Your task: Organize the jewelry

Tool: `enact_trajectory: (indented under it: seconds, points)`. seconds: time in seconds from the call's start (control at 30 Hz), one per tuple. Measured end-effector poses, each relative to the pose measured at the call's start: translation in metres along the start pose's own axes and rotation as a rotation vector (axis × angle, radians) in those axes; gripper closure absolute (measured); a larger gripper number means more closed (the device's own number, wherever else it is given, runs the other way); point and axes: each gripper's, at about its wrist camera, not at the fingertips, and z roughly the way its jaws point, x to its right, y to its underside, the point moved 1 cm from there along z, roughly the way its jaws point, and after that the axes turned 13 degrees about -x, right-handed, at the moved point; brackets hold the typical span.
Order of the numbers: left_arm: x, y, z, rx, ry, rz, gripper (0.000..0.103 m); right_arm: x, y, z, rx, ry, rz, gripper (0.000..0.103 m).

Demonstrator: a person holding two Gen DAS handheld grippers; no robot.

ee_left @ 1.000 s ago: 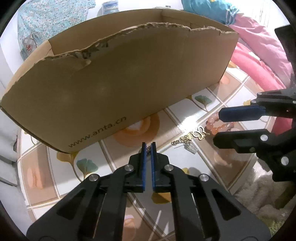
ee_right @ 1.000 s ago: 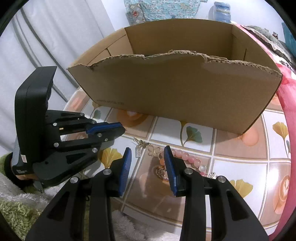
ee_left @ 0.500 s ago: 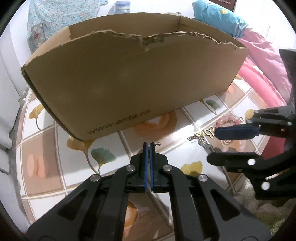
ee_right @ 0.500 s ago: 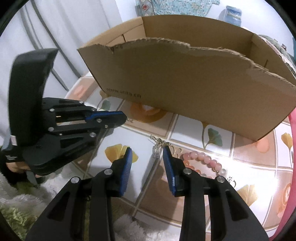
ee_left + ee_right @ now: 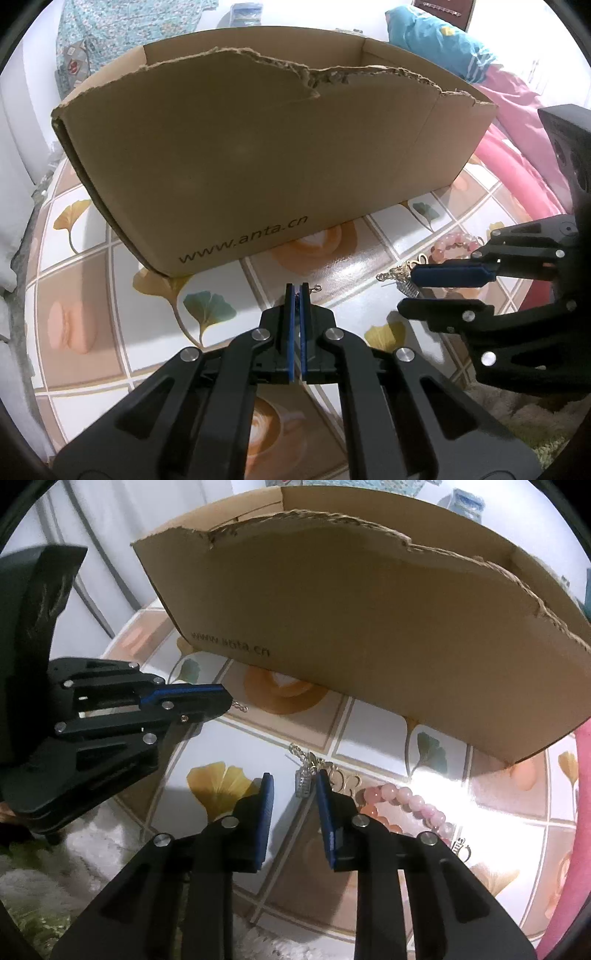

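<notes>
Now my left gripper (image 5: 295,291) is clenched tight on a thin chain (image 5: 315,288), only a short end of which pokes out past the blue pads; a second ago those pads stood a sliver apart, so the gap has closed. From the right wrist view the same little end of chain (image 5: 239,706) hangs off my left fingertips above the patterned tablecloth (image 5: 373,734).

My right gripper (image 5: 291,786) has just been closing, its jaws clearly narrower than a second ago, yet they are not pressing on anything. A small silver charm (image 5: 303,784) sits at the mouth of the gap, just beside my right pad (image 5: 325,801), and I cannot tell whether it touches. That gripper has also slid toward the gold butterfly piece (image 5: 343,777), which was farther ahead of it earlier.

The pink bead bracelet (image 5: 413,801) lies on the cloth just right of my right finger, partly covered by it. The cardboard box (image 5: 258,162), torn along its top edge, stands behind all the jewelry; its inside is hidden from both views. In the left wrist view my right gripper (image 5: 406,291) covers most of the gold piece and half the bracelet (image 5: 454,245).
</notes>
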Motion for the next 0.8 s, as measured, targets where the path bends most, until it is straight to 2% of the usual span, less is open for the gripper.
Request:
enact_trajectory:
  seconds: [0.07, 0.23, 0.57, 0.7, 0.8]
  points:
    - [-0.001, 0.000, 0.000, 0.002, 0.001, -0.001, 0.102, -0.004, -0.002, 0.002, -0.003, 0.023, -0.019, 0.095]
    - [0.001, 0.000, 0.002, 0.007, 0.003, -0.003, 0.102, -0.005, 0.000, -0.004, 0.007, -0.009, -0.013, 0.100]
    - [-0.002, 0.002, -0.001, 0.019, 0.003, -0.008, 0.102, -0.003, 0.004, -0.033, 0.077, -0.090, -0.015, 0.100]
    - [-0.001, 0.001, -0.001, 0.022, 0.003, -0.012, 0.102, -0.004, 0.001, -0.025, 0.049, -0.080, 0.003, 0.100]
    - [-0.001, 0.002, -0.002, 0.023, -0.002, -0.010, 0.102, 0.005, 0.008, -0.022, 0.029, -0.062, -0.002, 0.094]
